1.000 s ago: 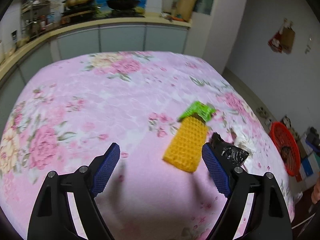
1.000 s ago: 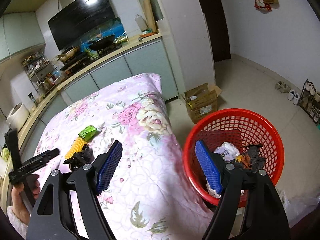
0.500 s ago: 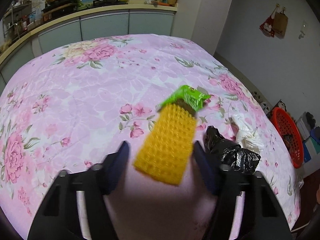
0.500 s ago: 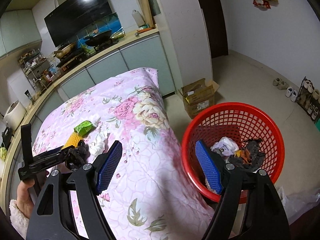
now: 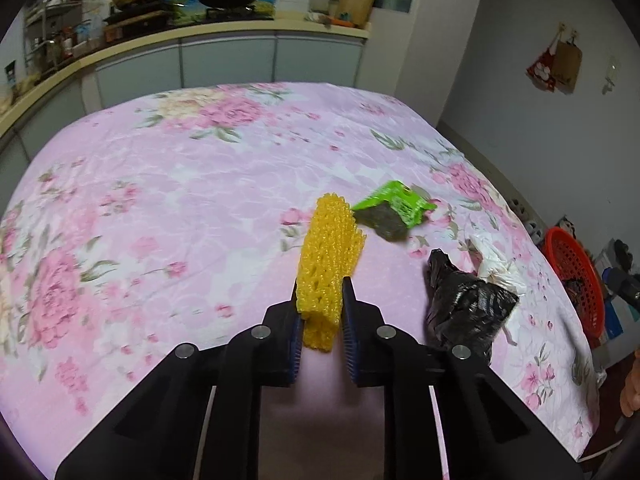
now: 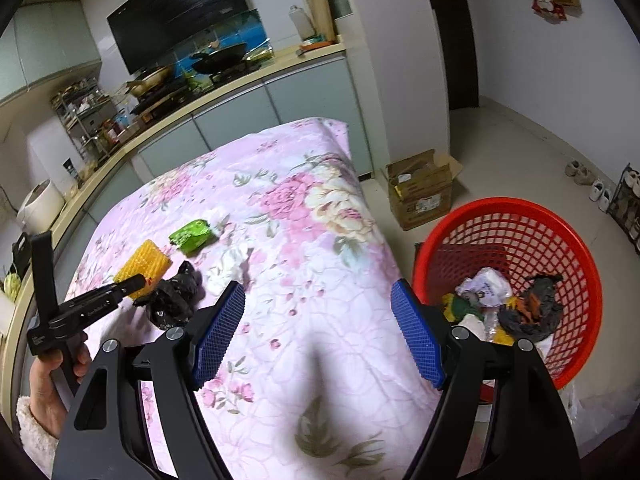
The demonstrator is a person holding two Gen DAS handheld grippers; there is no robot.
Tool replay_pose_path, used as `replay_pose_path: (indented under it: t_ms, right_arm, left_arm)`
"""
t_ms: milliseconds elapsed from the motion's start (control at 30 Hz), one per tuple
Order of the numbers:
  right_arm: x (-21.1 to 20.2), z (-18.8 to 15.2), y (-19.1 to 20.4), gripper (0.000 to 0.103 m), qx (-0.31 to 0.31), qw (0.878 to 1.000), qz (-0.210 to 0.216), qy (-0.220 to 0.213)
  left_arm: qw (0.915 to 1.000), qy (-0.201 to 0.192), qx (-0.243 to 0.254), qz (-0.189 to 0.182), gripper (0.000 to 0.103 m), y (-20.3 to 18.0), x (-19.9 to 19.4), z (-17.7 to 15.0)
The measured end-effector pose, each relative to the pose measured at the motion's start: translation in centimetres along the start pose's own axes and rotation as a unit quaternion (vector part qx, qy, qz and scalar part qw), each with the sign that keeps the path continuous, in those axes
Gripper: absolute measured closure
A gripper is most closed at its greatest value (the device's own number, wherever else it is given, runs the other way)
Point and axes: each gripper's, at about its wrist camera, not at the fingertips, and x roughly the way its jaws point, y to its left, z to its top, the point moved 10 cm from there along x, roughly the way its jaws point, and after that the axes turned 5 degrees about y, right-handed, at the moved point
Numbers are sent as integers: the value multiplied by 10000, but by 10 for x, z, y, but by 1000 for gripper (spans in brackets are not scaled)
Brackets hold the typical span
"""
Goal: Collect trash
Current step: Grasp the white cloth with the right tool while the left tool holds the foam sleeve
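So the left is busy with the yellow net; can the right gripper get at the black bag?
Probably yes: the right gripper is open and empty, and the black bag lies uncovered on the bedspread.

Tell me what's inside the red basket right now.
The red basket holds crumpled trash: a white wad, dark plastic, and yellow-green scraps. Anything beneath that pile is hidden.

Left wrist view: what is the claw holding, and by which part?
The left claw is shut on the yellow foam net, gripping its near end; the right claw holds nothing.
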Motion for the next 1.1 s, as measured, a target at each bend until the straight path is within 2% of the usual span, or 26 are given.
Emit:
replay_pose_path:
  t_ms: [300, 667, 833, 1100]
  right_arm:
    - [22, 1, 35, 30, -374, 9991, 117, 181]
    - [74, 2, 81, 32, -1202, 9916, 17, 481]
    - [92, 0, 88, 38, -1383, 9881, -50, 671]
    - [104, -5, 90, 62, -1449, 9864, -90, 769]
  left_arm:
    - [9988, -358, -268, 207, 87, 28, -38, -4]
    - [9974, -331, -557, 304, 87, 54, -46, -16]
    - [9970, -282, -652, 312, 87, 60, -45, -21]
    - [9966, -261, -695, 361, 87, 63, -46, -26]
